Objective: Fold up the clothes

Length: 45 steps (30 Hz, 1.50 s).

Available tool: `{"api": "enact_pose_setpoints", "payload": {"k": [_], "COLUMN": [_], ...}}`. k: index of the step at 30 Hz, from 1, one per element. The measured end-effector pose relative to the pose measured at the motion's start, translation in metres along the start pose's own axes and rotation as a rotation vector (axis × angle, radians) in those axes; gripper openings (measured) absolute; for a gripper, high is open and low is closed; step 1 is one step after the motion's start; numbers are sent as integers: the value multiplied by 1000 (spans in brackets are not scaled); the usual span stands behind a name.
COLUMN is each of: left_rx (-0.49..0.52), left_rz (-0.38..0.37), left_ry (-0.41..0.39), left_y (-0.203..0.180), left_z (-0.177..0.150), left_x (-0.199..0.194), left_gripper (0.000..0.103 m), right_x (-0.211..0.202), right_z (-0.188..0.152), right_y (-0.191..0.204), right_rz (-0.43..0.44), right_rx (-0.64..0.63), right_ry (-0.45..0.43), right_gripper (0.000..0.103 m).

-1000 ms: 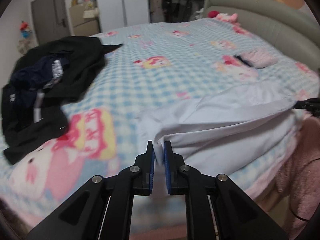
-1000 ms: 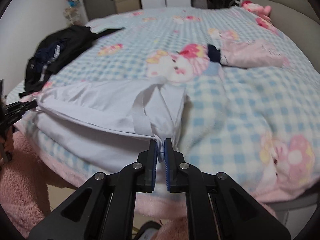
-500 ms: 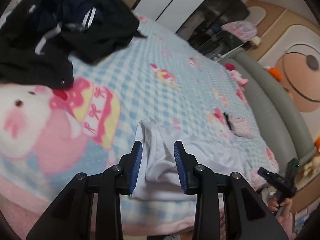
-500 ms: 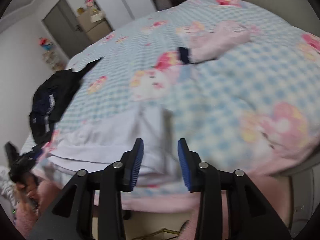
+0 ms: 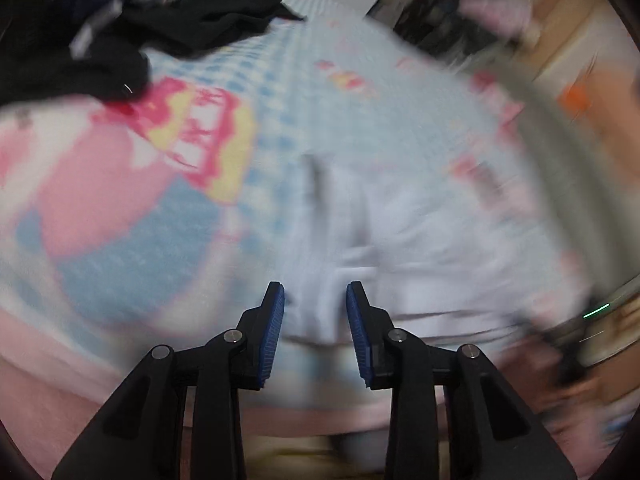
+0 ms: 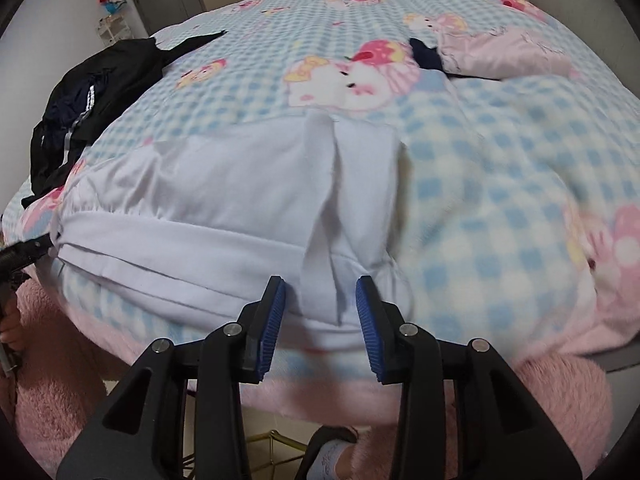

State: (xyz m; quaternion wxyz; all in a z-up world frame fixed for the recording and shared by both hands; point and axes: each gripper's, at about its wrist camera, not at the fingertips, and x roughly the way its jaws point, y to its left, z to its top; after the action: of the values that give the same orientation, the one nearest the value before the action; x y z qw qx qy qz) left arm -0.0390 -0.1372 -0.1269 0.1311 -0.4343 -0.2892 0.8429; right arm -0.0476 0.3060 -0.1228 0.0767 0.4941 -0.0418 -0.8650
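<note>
A white garment (image 6: 224, 208) lies folded near the front edge of the bed, with one band of cloth running down over its right part. My right gripper (image 6: 320, 300) stands open just above that right end, nothing between its blue pads. In the blurred left wrist view the same white garment (image 5: 400, 240) spreads ahead. There my left gripper (image 5: 315, 302) is open over the left end. At the far left of the right wrist view the left gripper (image 6: 24, 252) shows as a black tip beside the garment's left edge.
A heap of dark clothes (image 6: 100, 92) lies at the bed's left side, also dark clothes (image 5: 120, 28). A folded pink garment (image 6: 504, 56) with a dark piece sits at the far right. The blue checked blanket (image 6: 500, 184) has a pink edge. A slippered foot (image 6: 332, 452) shows below.
Both grippers were shut on the white garment's corners one second ago; they have opened and let it go. The garment now lies flat on the bed, and both cameras have swung.
</note>
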Motion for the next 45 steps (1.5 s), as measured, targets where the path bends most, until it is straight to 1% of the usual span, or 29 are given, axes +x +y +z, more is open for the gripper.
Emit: {"api": "enact_pose_setpoints", "payload": {"k": [1,2,4,6,8,10,11,12,13,15,16,18,20,21,22,23,24,25,26,28,29,31,34,36,39,43,45], "left_rx": [-13,-15,-13,-28,-44,-40,-18,13,45,141,179,224,233,235,238,240,233,220,193,124,107,94,82,110,162,205,242], "left_rz": [-17,-15,0,-16,-32,-14,25,79,134,254,289,319,327,330,333,333,317,292,250,145,121,108,92,84,103,87,132], "left_ry": [-24,-33,-35,-47,-80,-89,-75,-52,-29,34,48,54,59,63,66,68,59,43,23,-21,-30,-33,-31,-15,18,45,73], "left_y": [0,0,-1,0,0,-5,-8,-11,-14,-27,-31,-36,-34,-32,-29,-27,-25,-23,-20,-14,-12,-10,-8,-13,-22,-31,-35], "left_z": [1,2,6,12,19,25,25,24,24,15,9,-1,-8,-10,-12,-14,-15,-15,-13,-5,-1,9,22,26,26,23,25], "left_x": [-3,-4,0,1,-1,4,8,13,18,32,34,33,28,25,23,20,15,9,4,-6,-6,-1,7,15,26,33,42], "left_gripper": [33,33,33,33,33,33,33,33,33,33,33,36,39,43,46,46,46,45,44,44,44,44,42,42,37,30,21], "right_x": [-5,-11,-21,-29,-32,-33,-31,-26,-18,1,8,18,24,25,25,25,25,23,22,19,17,11,6,2,-1,4,8], "right_z": [0,0,5,13,27,41,47,52,56,59,57,49,40,37,34,33,32,31,30,30,31,33,37,40,44,42,36], "right_y": [-2,-4,-2,2,16,31,41,50,58,73,77,81,81,80,80,78,77,77,76,74,74,72,66,62,53,27,19], "right_rz": [8,23,47,64,53,39,26,5,-20,-67,-79,-99,-122,-129,-132,-134,-135,-137,-137,-132,-124,-101,-117,-128,-144,-165,-175], "right_rx": [10,22,24,11,-28,-68,-87,-103,-117,-139,-143,-148,-155,-158,-160,-163,-166,-168,-168,-163,-155,-135,-121,-112,-92,-35,-40], "right_ry": [-12,-33,-65,-94,-115,-131,-131,-124,-106,-53,-29,9,28,32,32,33,35,36,38,40,39,25,-10,-33,-60,-36,-12], "right_gripper": [37,38,38,38,38,40,44,47,47,47,47,47,48,51,51,53,54,54,55,55,55,55,55,59,59,59,59]}}
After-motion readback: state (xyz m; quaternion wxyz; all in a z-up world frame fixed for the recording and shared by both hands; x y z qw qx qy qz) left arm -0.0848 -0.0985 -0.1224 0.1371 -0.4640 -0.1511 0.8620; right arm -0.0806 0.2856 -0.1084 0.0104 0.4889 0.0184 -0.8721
